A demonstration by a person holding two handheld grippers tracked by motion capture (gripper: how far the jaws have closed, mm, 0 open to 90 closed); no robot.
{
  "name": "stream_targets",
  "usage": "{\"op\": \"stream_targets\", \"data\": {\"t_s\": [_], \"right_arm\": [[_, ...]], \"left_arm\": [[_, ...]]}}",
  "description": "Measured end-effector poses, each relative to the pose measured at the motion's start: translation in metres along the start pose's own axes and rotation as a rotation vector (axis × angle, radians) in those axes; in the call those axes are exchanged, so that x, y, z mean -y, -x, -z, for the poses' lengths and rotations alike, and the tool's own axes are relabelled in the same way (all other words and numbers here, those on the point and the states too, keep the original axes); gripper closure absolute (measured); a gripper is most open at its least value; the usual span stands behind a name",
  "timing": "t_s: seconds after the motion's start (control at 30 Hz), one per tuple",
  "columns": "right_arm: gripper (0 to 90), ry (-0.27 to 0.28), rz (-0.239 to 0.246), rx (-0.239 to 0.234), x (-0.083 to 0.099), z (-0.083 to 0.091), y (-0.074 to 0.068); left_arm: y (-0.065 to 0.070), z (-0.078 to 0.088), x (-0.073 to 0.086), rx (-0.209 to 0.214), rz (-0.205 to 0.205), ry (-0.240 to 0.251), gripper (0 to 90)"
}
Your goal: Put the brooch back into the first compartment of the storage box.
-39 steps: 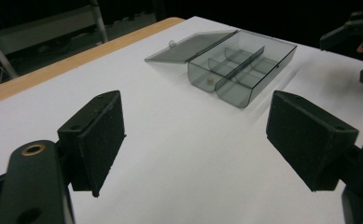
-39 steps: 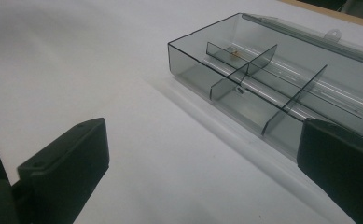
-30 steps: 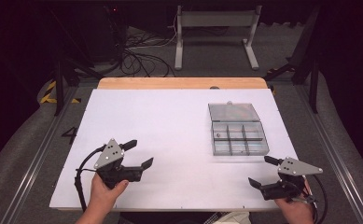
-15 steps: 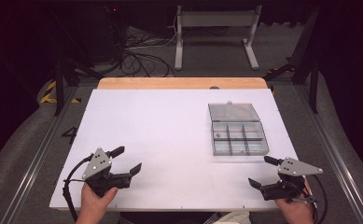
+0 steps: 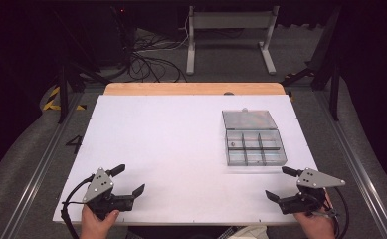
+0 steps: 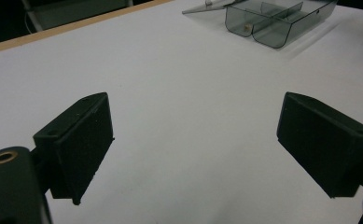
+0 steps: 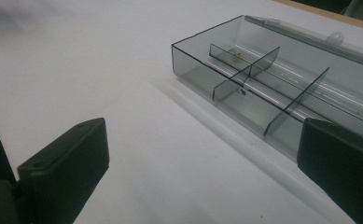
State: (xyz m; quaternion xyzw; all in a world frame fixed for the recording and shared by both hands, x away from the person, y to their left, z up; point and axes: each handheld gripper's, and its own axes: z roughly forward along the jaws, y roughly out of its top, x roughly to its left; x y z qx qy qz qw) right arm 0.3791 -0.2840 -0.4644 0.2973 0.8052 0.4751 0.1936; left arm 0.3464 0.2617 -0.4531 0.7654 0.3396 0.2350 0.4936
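A clear grey compartment box (image 5: 253,147) lies open at the right of the white table (image 5: 171,139), its lid (image 5: 249,119) folded flat behind it. One small item (image 5: 232,145) sits in a far-left compartment. My left gripper (image 5: 130,179) rests open near the front left edge, nothing between its jaws. Its own view shows the left gripper (image 6: 195,140) open over bare table, with the box (image 6: 282,18) far off. My right gripper (image 5: 277,183) is open near the front right, just short of the box. The right gripper (image 7: 202,163) faces the box (image 7: 282,93) and the small item (image 7: 238,55).
A wooden strip (image 5: 191,88) runs along the table's far edge. Beyond it, on the dark floor, are loose cables (image 5: 146,55) and a metal stand (image 5: 231,30). A metal rail (image 5: 37,169) borders the table's left side.
My left gripper has drawn back toward the front left edge of the table, still open. The right gripper and the box have not moved.
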Motion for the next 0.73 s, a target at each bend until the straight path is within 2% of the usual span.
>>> {"op": "stream_targets", "data": {"t_s": [0.3, 0.73], "right_arm": [[2.8, -0.002, 0.001, -0.002, 0.0001, -0.0002, 0.0003], [2.8, -0.005, 0.003, -0.003, 0.0002, -0.0007, 0.0004]], "left_arm": [[0.0004, 0.0026, 0.0011, 0.012, 0.039, 0.000, 9.9], [0.0012, 0.0033, 0.0013, -0.005, 0.019, -0.005, 10.4]]}}
